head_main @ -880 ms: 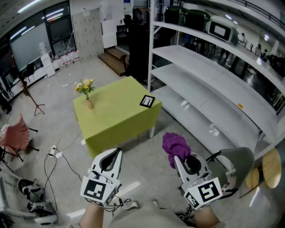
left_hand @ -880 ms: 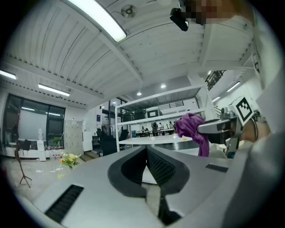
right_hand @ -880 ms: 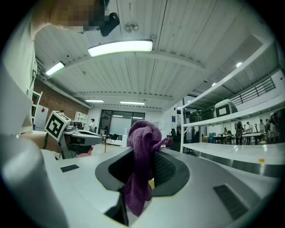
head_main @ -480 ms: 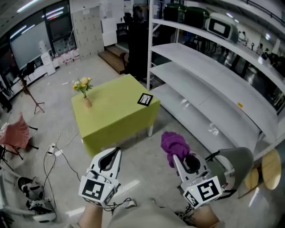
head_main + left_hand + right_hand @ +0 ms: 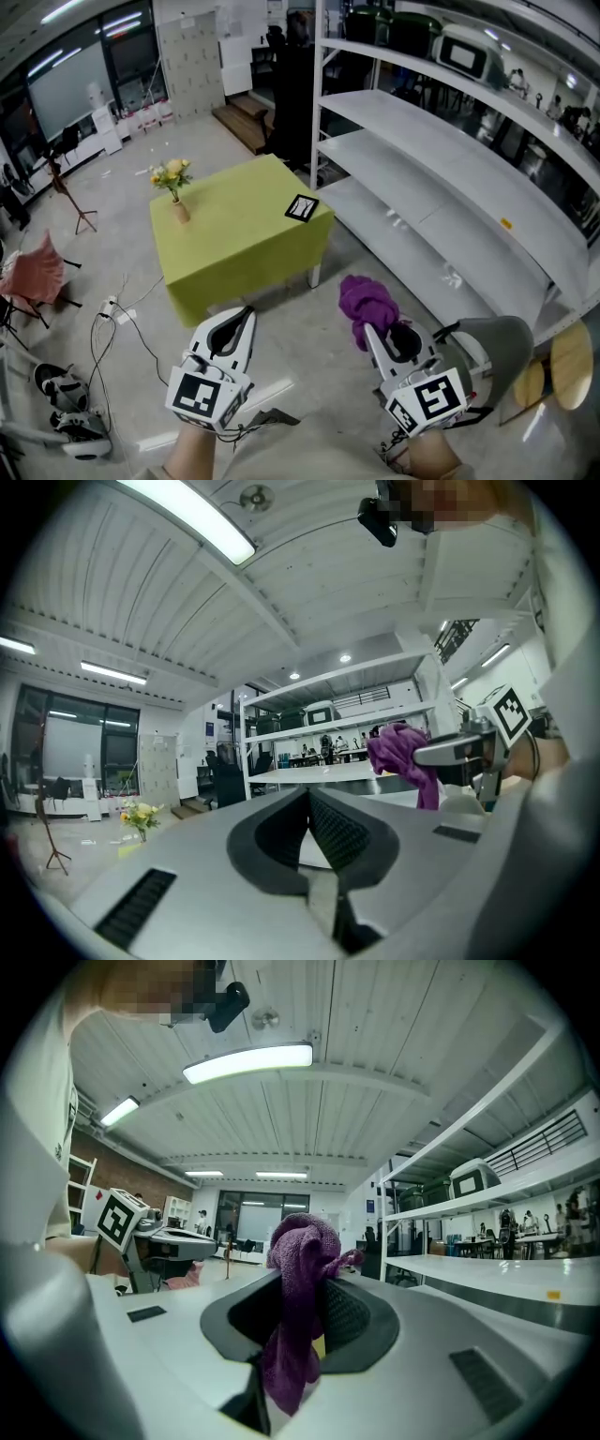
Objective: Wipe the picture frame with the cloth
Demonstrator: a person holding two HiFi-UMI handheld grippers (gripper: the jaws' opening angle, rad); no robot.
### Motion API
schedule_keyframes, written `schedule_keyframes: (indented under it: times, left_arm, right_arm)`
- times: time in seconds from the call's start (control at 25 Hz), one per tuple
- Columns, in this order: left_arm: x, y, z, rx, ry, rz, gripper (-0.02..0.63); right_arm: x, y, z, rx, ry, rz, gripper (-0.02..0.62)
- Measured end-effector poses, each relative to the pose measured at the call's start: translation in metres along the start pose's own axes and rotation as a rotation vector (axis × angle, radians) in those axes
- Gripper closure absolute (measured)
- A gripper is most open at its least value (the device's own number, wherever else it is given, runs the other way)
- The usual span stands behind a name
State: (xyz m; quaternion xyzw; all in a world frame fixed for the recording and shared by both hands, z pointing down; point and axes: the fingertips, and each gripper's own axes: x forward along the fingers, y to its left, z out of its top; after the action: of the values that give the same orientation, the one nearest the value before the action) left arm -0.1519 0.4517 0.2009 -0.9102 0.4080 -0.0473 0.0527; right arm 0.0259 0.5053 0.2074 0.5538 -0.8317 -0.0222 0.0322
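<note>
Cloth (image 5: 367, 305): purple, soft, limp, light, bunched at the top with a tail drooping. Right gripper (image 5: 373, 330) has it, fingers (image 5: 349, 1312) clamped on the middle of the bunch. Left gripper (image 5: 246, 317) empty, fingers pressed together. Picture frame (image 5: 302, 208): small, near right corner of green tabletop (image 5: 234, 248), well apart from both grippers. Probably light, rigid, could slide when wiped, so brace an edge. Flower vase (image 5: 174, 192) on the tabletop's far left. Grey floor (image 5: 300, 328), white shelving (image 5: 441, 178) on the right
</note>
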Motion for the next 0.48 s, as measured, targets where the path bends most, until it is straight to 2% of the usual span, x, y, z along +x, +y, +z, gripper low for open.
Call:
schedule_keyframes:
  times: [0.28, 0.48]
  left_arm:
    - [0.014, -0.011, -0.010, 0.025, -0.001, -0.010, 0.598]
    - [0.040, -0.009, -0.022, 0.005, 0.002, -0.027, 0.598]
  right_arm:
    - [0.002, -0.017, -0.018, 0.017, 0.008, 0.011, 0.492]
    - [0.018, -0.034, -0.042, 0.019, 0.034, -0.010, 0.492]
